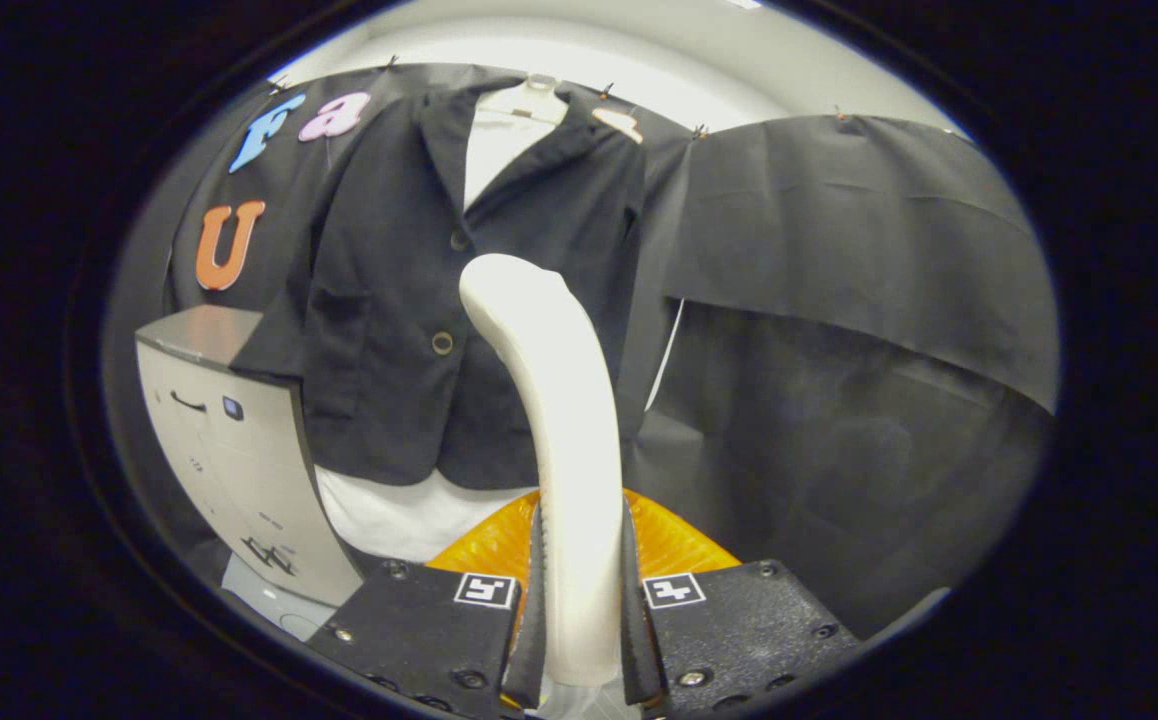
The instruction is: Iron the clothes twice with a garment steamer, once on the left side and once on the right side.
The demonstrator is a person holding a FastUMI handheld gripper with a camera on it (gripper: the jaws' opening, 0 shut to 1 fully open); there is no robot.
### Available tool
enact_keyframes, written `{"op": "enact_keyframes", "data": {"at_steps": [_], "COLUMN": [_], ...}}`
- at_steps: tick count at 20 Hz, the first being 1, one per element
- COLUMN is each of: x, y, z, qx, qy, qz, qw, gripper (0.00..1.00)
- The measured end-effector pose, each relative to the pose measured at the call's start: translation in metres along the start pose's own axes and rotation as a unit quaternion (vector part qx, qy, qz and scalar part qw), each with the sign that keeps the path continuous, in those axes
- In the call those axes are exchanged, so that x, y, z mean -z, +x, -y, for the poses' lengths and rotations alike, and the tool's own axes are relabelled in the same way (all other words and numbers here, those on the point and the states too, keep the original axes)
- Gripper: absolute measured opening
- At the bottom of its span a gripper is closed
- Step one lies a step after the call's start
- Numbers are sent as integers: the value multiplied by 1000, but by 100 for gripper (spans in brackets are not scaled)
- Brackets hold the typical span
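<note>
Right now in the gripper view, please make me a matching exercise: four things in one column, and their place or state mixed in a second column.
Things
1. steamer
2. dark jacket
3. grey cabinet
4. white shirt

Places or states
A. under the jacket, showing at its collar
B. clamped between the gripper fingers
C. hanging on the black cloth wall
D. standing beside the jacket's sleeve

Pairs: 1-B, 2-C, 3-D, 4-A

White hanger (539,100) on black booth wall, dark jacket (419,300) hung over white shirt (494,140)
</note>
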State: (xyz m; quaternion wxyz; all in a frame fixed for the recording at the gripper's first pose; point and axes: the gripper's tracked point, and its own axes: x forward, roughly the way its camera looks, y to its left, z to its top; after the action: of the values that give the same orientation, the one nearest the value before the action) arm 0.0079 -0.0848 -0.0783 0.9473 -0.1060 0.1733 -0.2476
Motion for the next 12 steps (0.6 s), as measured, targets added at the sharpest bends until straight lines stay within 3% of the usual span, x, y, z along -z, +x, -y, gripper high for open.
{"op": "enact_keyframes", "data": {"at_steps": [6, 12], "x": [-48, -71], "y": [-45, -75], "z": [8, 15], "qx": [-7, -43], "qy": [25, 34], "qz": [39, 58], "qw": [999, 997], "gripper": [33, 33]}}
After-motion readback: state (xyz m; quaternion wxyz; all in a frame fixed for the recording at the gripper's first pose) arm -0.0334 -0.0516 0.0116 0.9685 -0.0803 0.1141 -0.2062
